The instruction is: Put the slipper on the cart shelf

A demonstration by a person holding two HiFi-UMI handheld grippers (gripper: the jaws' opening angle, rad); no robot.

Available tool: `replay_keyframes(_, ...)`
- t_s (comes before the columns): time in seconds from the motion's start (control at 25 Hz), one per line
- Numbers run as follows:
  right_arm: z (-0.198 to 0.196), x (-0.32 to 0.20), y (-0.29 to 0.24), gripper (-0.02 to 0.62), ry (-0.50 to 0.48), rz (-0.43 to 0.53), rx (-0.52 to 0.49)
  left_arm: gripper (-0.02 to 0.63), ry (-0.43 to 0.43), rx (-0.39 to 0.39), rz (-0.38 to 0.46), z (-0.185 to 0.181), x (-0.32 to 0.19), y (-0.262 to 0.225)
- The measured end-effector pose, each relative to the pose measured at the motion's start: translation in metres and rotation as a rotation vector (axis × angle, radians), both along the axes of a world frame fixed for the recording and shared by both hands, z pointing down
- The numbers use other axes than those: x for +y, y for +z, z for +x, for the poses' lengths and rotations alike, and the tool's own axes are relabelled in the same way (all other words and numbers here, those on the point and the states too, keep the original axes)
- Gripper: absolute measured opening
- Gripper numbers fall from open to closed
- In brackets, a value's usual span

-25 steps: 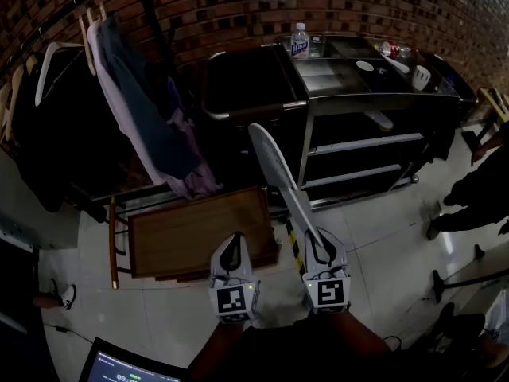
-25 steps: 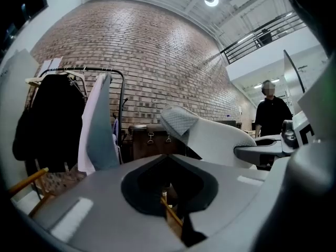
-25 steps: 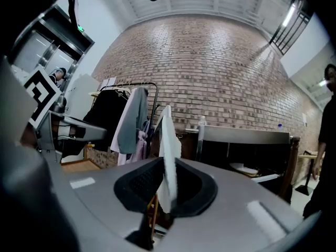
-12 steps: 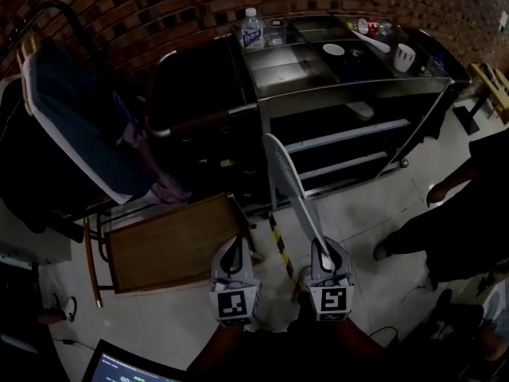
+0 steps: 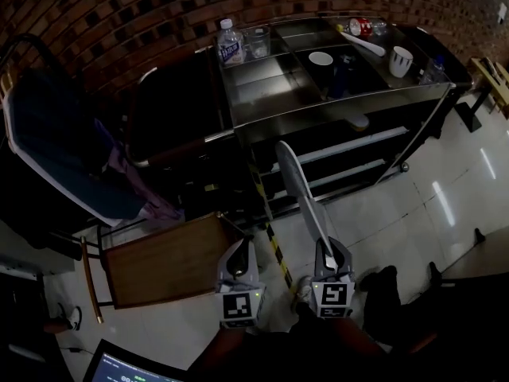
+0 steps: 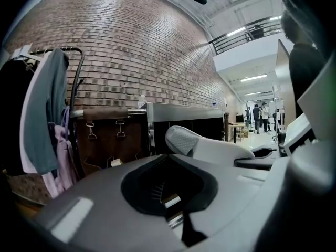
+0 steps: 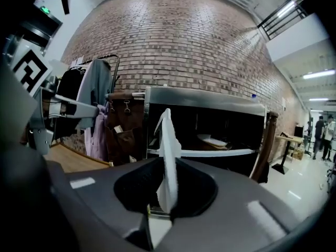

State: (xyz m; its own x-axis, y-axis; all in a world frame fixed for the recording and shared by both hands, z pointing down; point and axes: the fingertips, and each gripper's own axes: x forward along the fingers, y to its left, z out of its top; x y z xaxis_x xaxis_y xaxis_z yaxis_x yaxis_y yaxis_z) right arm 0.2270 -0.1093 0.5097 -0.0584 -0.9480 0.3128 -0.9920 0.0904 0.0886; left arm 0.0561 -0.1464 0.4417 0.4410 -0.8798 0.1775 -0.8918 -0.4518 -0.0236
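A long white slipper (image 5: pixel 298 185) sticks up and forward from my right gripper (image 5: pixel 328 253), which is shut on its heel end. In the right gripper view the slipper (image 7: pixel 168 161) stands edge-on between the jaws of that gripper (image 7: pixel 165 193), its toe in front of the steel cart (image 7: pixel 205 101). The cart (image 5: pixel 334 98) stands ahead by the brick wall, with open shelves (image 5: pixel 350 146) below its top. A second white slipper (image 5: pixel 355 121) lies on the upper shelf. My left gripper (image 5: pixel 238 255) is beside the right one, shut and empty, and its own view shows the held slipper (image 6: pixel 210 146) to the right.
The cart top carries a water bottle (image 5: pixel 230 44), a bowl (image 5: pixel 320 58) and a cup (image 5: pixel 400 56). A rack of hanging clothes (image 5: pixel 64 157) and a low wooden table (image 5: pixel 167 261) are at the left. Yellow-black tape (image 5: pixel 274 249) runs across the floor. A dark bag (image 7: pixel 118 125) hangs at the cart's left end.
Both grippers and the slipper have come closer to the cart, which has shifted left and grown in view. The person standing at the right has gone out of sight.
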Motion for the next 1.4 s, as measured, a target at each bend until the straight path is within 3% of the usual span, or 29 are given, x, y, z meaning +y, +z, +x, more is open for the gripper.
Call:
replay_keyframes(0.6, 0.022, -0.123, 0.009, 0.048, -0.076, -0.086, -0.111, 0.012, -0.153, 0.021, 0.009, 0.007, -0.056, -0.003)
replay_keyframes(0.92, 0.017, -0.186, 0.021, 0.048, -0.109, -0.118, -0.196, 0.012, -0.217, -0.015, 0.036, 0.006, -0.071, -0.006)
replay_keyframes(1.4, 0.030, -0.279, 0.035, 0.044, -0.015, -0.159, -0.570, 0.012, -0.299, -0.022, 0.027, 0.001, -0.088, -0.002)
